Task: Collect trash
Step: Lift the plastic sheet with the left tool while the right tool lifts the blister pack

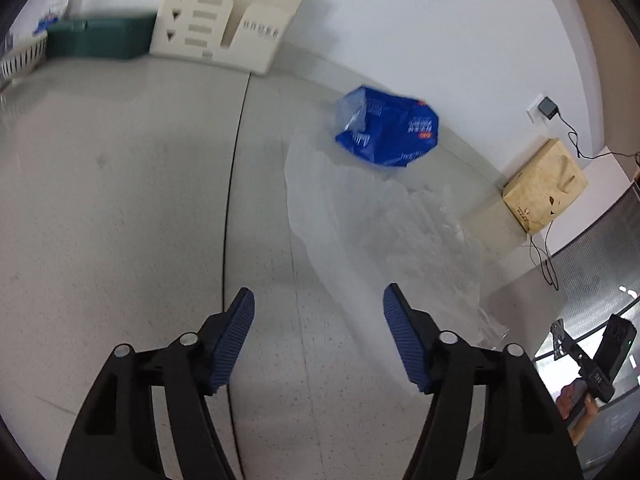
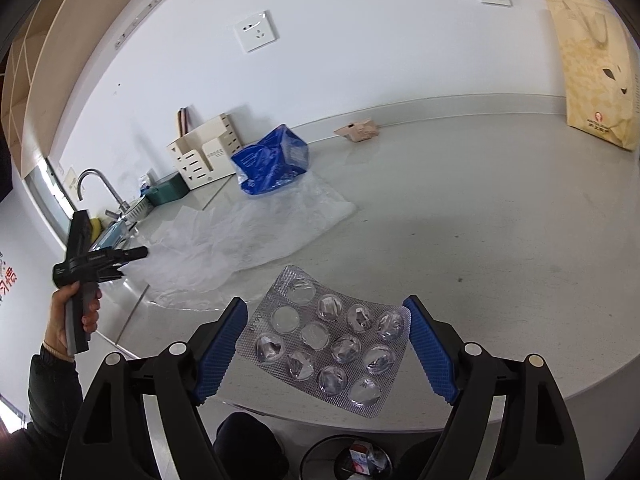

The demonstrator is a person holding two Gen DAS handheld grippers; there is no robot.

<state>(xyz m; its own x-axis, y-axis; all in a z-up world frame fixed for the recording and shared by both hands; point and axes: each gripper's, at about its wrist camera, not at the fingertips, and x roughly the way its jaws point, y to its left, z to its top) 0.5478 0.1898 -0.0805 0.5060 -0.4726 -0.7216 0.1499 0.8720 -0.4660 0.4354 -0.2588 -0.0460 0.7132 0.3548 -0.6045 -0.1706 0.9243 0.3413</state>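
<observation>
A silver blister pack (image 2: 326, 340) with several empty pockets sits between the blue pads of my right gripper (image 2: 326, 328), which is shut on it at both side edges, above the counter's front edge. A bin (image 2: 352, 458) with trash in it stands below. My left gripper (image 1: 318, 312) is open and empty above the counter, just left of a clear plastic sheet (image 1: 384, 232). The sheet also shows in the right wrist view (image 2: 248, 236). A blue plastic bag (image 1: 386, 128) lies at the sheet's far end, also seen in the right wrist view (image 2: 272, 160). A crumpled brown scrap (image 2: 358, 130) lies by the wall.
A cream organizer (image 1: 224, 20) and green box (image 1: 100, 38) stand at the back wall. A tan paper bag (image 2: 596, 68) stands on the right. A sink with faucet (image 2: 100, 188) is at the far left. Wall sockets (image 2: 256, 31) and a charger cable (image 1: 568, 136) are on the wall.
</observation>
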